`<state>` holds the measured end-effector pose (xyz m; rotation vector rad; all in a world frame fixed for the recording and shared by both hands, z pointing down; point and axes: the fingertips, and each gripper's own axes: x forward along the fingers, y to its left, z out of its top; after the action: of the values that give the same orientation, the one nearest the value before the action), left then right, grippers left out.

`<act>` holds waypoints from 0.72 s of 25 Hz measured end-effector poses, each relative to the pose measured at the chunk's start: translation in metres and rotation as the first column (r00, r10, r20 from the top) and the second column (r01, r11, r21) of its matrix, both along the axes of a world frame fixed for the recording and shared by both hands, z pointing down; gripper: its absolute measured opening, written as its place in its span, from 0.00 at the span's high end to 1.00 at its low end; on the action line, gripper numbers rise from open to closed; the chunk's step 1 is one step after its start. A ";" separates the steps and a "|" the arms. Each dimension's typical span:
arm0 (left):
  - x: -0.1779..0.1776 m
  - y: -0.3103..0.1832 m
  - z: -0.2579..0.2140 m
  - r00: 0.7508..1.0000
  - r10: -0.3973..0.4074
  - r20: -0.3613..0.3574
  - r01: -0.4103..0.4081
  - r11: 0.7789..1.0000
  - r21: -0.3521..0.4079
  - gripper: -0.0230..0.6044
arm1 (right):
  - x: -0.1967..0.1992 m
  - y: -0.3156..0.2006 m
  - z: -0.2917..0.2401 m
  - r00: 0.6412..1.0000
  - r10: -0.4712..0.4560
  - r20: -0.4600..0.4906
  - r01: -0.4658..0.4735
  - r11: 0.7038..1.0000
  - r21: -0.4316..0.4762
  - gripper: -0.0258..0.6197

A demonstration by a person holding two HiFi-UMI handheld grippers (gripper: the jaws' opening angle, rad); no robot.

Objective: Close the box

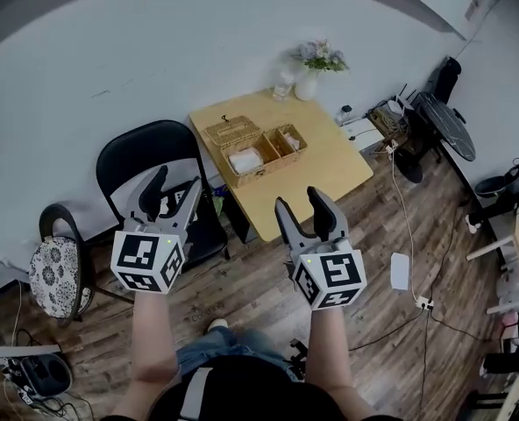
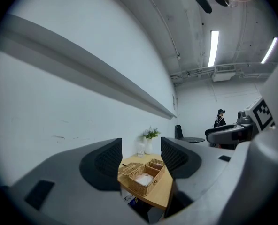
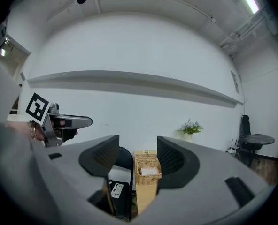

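A wicker box stands on a small wooden table against the wall. Its lid is swung back open, and something white lies in one compartment. The same box shows far off between the jaws in both gripper views. My left gripper and right gripper are held up in the air, well short of the table. Both are open with nothing between their fingers.
A black chair stands left of the table, holding a small remote-like device. A white vase of flowers sits at the table's far corner. A cushioned stool is at left; cables and a power strip lie on the wood floor at right.
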<state>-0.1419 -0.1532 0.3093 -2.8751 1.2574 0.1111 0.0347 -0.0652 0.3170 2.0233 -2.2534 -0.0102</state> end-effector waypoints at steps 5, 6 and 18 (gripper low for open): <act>0.006 -0.014 0.010 1.000 0.005 -0.002 -0.005 1.000 -0.016 0.55 | 0.000 -0.017 0.007 1.000 -0.013 0.009 0.014 1.000 -0.011 0.56; 0.007 -0.016 0.012 1.000 0.006 -0.001 -0.006 1.000 -0.018 0.55 | 0.000 -0.020 0.009 1.000 -0.016 0.011 0.016 1.000 -0.013 0.56; 0.042 -0.069 0.024 0.997 -0.070 0.031 0.070 0.997 -0.008 0.55 | 0.044 -0.092 0.018 0.995 -0.091 0.043 0.092 0.996 -0.002 0.56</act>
<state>-0.1004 -0.2226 0.3337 -2.8251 1.3556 0.0609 0.0783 -0.1571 0.3354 1.9350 -2.3684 0.0299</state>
